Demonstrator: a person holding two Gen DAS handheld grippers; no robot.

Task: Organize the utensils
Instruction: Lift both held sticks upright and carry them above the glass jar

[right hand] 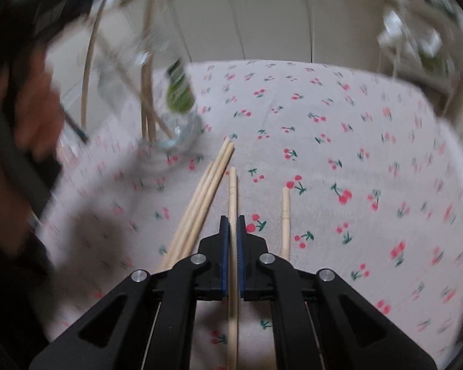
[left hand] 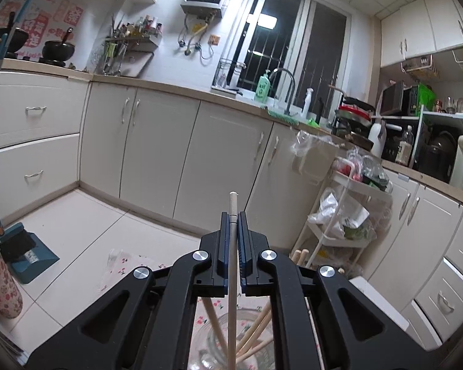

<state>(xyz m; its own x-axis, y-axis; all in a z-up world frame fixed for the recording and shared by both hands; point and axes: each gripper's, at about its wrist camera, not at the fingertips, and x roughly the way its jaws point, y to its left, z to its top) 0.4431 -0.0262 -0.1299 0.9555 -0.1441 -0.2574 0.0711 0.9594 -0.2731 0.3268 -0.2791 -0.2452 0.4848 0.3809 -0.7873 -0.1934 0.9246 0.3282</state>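
My left gripper is shut on a wooden chopstick and holds it upright over a clear glass jar that has several chopsticks in it. My right gripper is shut on another wooden chopstick, low over the cherry-print cloth. Three loose chopsticks lie just left of it and one chopstick lies to its right. The glass jar with chopsticks stands at the far left of the cloth, blurred.
Beige kitchen cabinets run behind. A white trolley with bags stands to the right. A blue dustpan and broom stand on the floor at left. A floral bottle is at the near left.
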